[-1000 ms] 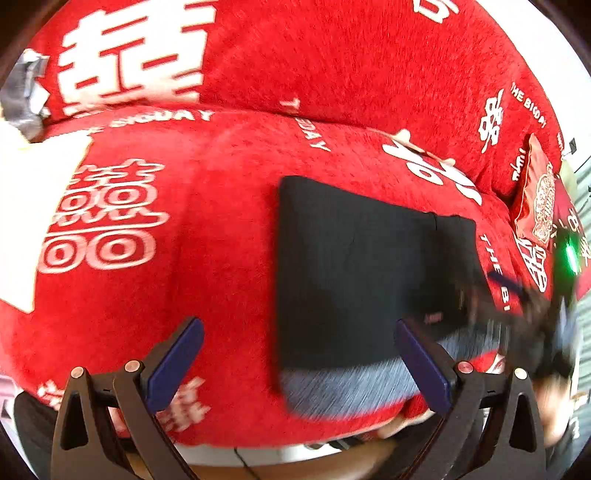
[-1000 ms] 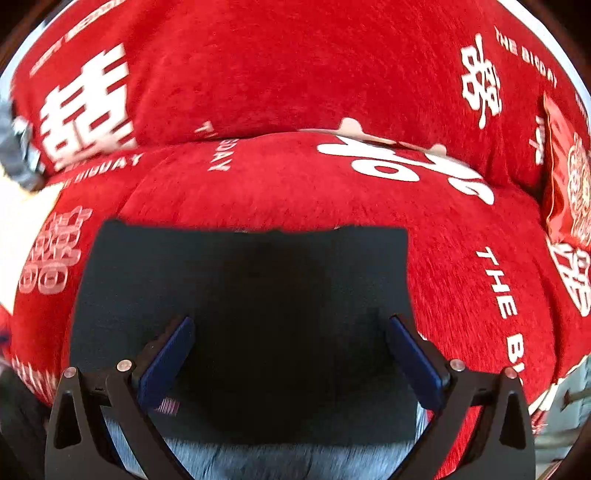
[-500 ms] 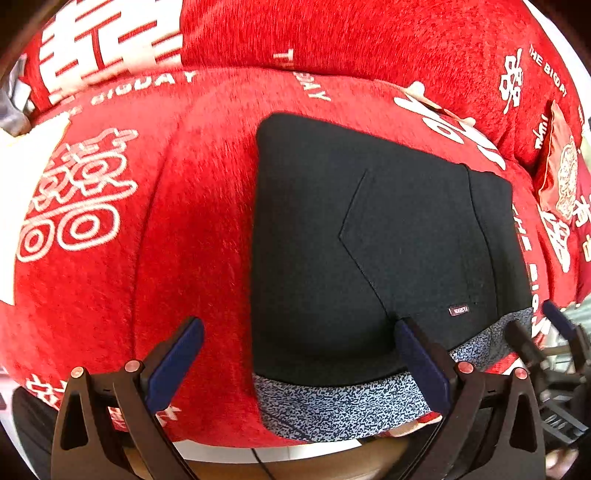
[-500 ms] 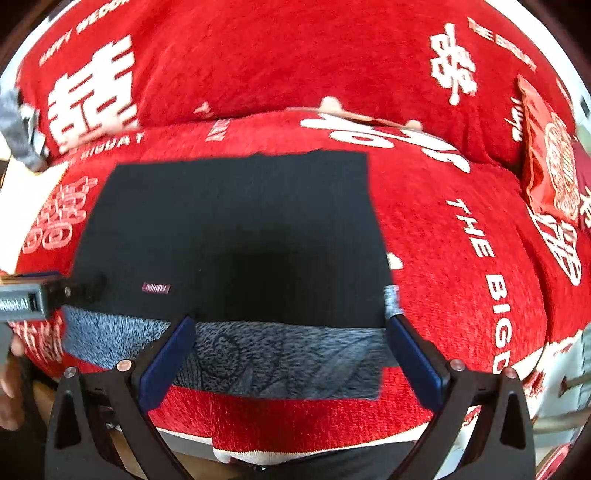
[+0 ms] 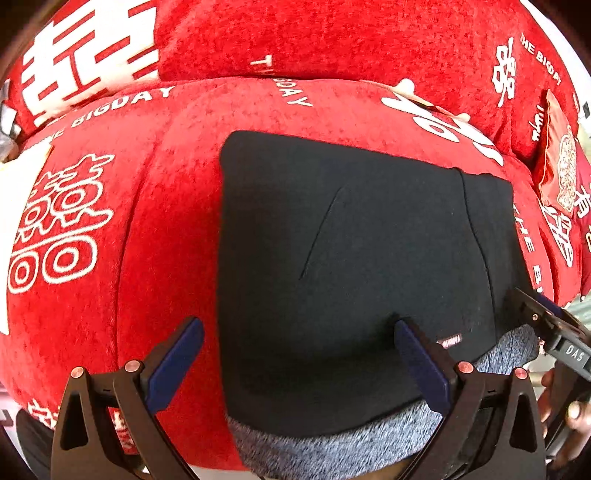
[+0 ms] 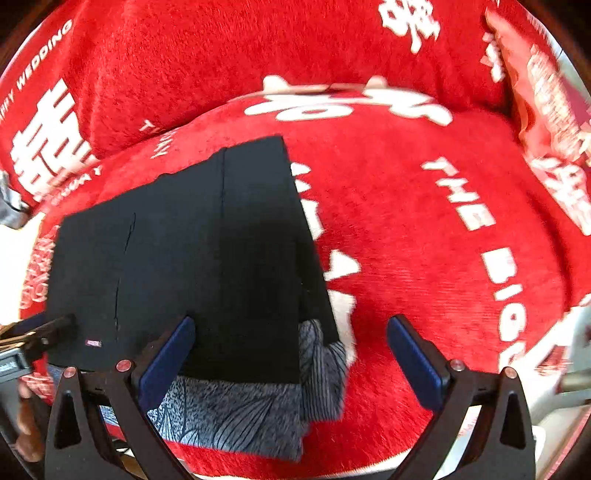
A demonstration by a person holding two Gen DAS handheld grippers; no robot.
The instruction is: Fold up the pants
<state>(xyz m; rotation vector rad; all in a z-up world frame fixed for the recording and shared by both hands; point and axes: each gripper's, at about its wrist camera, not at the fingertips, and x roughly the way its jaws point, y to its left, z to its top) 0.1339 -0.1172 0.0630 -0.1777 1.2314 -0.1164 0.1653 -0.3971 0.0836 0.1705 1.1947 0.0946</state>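
Black pants [image 5: 351, 266] lie folded into a flat rectangle on a red sofa seat [image 5: 155, 221], their grey patterned waistband [image 5: 325, 446] at the near edge. My left gripper [image 5: 299, 365] stands open over the pants' near left corner, nothing between its fingers. The right gripper [image 5: 554, 332] shows at that view's right edge with a hand behind it. In the right wrist view the pants [image 6: 184, 258] and grey band [image 6: 251, 410] fill the lower left. My right gripper [image 6: 291, 362] is open over their near right corner. The left gripper [image 6: 33, 336] pokes in at the left edge.
The red sofa cover [image 6: 424, 221] carries white lettering, with its backrest [image 5: 332, 33] behind. A red patterned cushion [image 5: 561, 166] leans at the right end. A white cloth [image 5: 14, 206] lies at the far left. The seat's front edge drops off just below the waistband.
Both grippers have drawn apart sideways: the left camera now sits lower and closer over the pants' left corner, the right one has swung toward the right corner. The pants lie unmoved.
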